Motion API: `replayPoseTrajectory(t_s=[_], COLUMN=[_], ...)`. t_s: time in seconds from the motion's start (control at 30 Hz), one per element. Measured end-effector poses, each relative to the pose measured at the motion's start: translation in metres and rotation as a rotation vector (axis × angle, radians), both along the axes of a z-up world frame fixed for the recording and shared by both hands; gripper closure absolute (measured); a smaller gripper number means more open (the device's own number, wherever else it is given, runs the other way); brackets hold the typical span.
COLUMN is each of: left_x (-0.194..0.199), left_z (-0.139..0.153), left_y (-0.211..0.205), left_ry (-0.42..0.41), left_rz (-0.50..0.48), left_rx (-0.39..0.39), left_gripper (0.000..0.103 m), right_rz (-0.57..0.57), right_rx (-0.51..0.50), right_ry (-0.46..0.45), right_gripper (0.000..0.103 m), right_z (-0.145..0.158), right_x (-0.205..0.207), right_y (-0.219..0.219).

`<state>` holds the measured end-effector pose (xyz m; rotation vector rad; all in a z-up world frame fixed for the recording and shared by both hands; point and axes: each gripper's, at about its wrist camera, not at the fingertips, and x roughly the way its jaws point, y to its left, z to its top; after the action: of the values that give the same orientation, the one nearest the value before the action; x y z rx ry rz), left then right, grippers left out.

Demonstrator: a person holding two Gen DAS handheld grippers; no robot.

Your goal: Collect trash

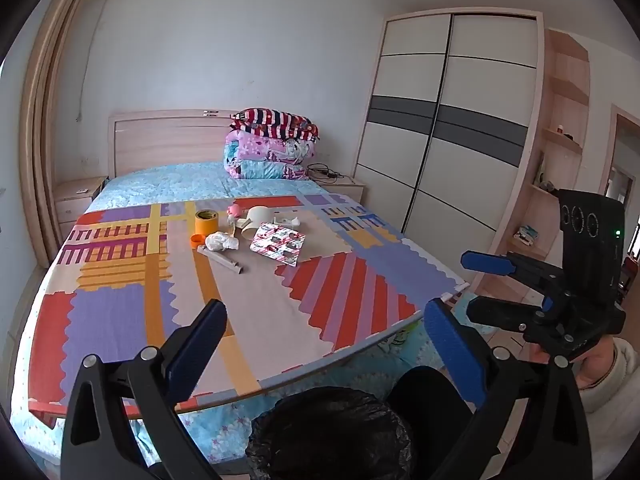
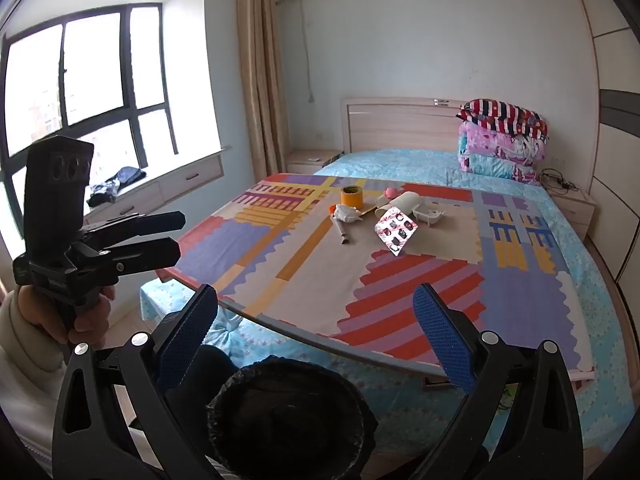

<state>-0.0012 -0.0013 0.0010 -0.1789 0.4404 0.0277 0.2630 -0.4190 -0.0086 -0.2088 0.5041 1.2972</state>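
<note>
Trash pile sits mid-mat, well ahead of both tongs, nothing gripped yet. In the pile: crumpled white paper wad (image 1: 221, 241), just behind it an orange tape roll (image 1: 206, 222) standing on its side face w/ a small orange cap (image 1: 197, 239) at its foot. A grey plastic strip (image 1: 221, 261) lies on the near side of the wad, pointing toward the tongs. To the right of the wad: patterned red/white wrapper (image 1: 277, 243) lying flat, nearest loose item to the right tongs. Behind it a beige cup-like roll (image 1: 253, 222) on its side, a small pink thing (image 1: 235, 211) and a white plastic holder (image 1: 289, 220), farthest from the tongs.

All of it rests on a colourful foam mat (image 1: 256, 312) laid over the bed (image 1: 168, 184), which has a blue sheet.

Left gripper (image 1: 326, 338): jaws spread fully wide, empty, angled down over the mat's near edge. Right gripper (image 2: 316, 332): same, fully wide, empty, blue pads either side of the mat's near edge. Each is seen from the other's cam, held by a hand (image 2: 86, 314) in a pale sleeve; the two are well apart.

Just below and between the jaws in both views: bin w/ black bag liner (image 2: 290, 412), mouth open, at the foot of the bed, nearer to the tongs than any trash.

Far end: folded quilts (image 1: 270, 152) stacked by the headboard. Wardrobe (image 1: 440, 120) off to the right of the left tongs; window (image 2: 92, 76) to the left of the right tongs.
</note>
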Motion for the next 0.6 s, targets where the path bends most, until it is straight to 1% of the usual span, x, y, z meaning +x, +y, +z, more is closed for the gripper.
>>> replayPoseTrajectory(t_s=[0.23, 0.27, 0.3, 0.53, 0.6], left_x=[-0.0027, 0.0033, -0.0002, 0.0019, 0.0008], left_z=[0.002, 0.0015, -0.0008, -0.0035, 0.0003], left_y=[-0.006, -0.003, 0.0007, 0.0011, -0.0024], left_ry=[-0.013, 0.01, 0.0, 0.003, 0.003], left_rz=[-0.015, -0.007, -0.001, -0.002, 0.002], left_rx=[0.012, 0.005, 0.0, -0.003, -0.002], left_gripper=[0.008, 0.008, 0.008, 0.008, 0.008], right_rz=[-0.003, -0.002, -0.001, 0.001, -0.001], right_rx=[-0.001, -0.003, -0.002, -0.002, -0.002], right_ry=[0.001, -0.005, -0.004, -0.005, -0.004], right_gripper=[0.004, 0.004, 0.004, 0.004, 0.004], right_z=[0.0004, -0.0001, 0.0002, 0.001, -0.0009], right_x=[0.0019, -0.0001, -0.0002, -0.0018, 0.0006], right_y=[-0.001, 0.0001, -0.0002, -0.0013, 0.0005])
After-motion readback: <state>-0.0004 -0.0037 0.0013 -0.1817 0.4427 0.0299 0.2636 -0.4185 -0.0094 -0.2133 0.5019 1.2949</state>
